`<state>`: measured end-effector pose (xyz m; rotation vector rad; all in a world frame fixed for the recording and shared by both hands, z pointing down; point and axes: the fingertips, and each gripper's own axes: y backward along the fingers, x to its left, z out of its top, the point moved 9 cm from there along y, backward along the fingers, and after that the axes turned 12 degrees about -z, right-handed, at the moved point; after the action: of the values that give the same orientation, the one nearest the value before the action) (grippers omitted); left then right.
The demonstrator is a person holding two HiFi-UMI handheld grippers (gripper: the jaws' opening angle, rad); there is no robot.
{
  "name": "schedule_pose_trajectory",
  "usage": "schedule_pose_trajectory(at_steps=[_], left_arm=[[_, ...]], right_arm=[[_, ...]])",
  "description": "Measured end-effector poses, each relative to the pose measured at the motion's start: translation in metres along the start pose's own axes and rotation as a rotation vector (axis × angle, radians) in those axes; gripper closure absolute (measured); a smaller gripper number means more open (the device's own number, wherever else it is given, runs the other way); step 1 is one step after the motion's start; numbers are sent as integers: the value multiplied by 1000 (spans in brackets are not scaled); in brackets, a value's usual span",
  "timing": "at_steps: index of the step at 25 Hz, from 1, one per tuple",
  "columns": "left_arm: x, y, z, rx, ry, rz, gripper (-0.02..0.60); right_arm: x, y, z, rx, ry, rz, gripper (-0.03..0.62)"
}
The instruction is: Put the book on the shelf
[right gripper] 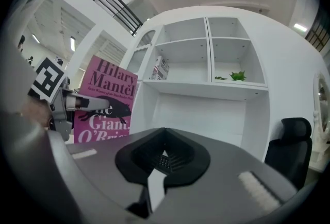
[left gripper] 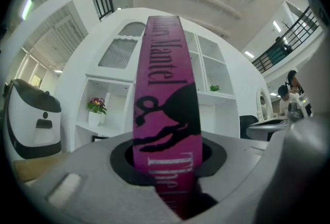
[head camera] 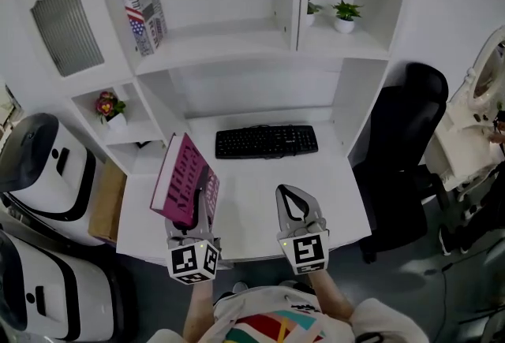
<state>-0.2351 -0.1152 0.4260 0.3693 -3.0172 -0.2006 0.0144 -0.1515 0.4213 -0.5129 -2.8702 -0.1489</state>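
A pink book (head camera: 187, 178) stands tilted above the desk's left part, its cover facing right. My left gripper (head camera: 196, 211) is shut on its lower edge. In the left gripper view the pink spine (left gripper: 165, 94) rises upright from between the jaws. In the right gripper view the book's cover (right gripper: 105, 99) shows at the left, with the left gripper (right gripper: 72, 106) clamped across it. My right gripper (head camera: 289, 193) hovers over the desk's front middle, shut and holding nothing (right gripper: 164, 155). The white shelf unit (head camera: 229, 46) stands behind the desk; another book (head camera: 142, 6) leans in its upper left compartment.
A black keyboard (head camera: 267, 141) lies at the back of the white desk (head camera: 331, 176). Small potted plants (head camera: 345, 16) sit in the right compartment and a flower pot (head camera: 110, 107) on a low left shelf. A black chair (head camera: 406, 144) stands at the right, white machines (head camera: 43, 168) at the left.
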Motion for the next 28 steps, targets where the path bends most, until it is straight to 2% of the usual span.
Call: schedule_pose_trajectory(at_steps=[4, 9, 15, 22, 28], left_arm=[[-1, 8, 4, 22, -9, 28, 439], [1, 10, 28, -2, -25, 56, 439], [8, -8, 87, -57, -67, 9, 439], [29, -45, 158, -91, -51, -49, 439], [26, -94, 215, -112, -148, -72, 439]], right_arm=[[1, 2, 2, -9, -9, 8, 589], [5, 7, 5, -20, -12, 38, 589], [3, 11, 9, -31, -29, 33, 589], [9, 14, 15, -38, -28, 73, 589], [-2, 13, 27, -68, -7, 83, 589]])
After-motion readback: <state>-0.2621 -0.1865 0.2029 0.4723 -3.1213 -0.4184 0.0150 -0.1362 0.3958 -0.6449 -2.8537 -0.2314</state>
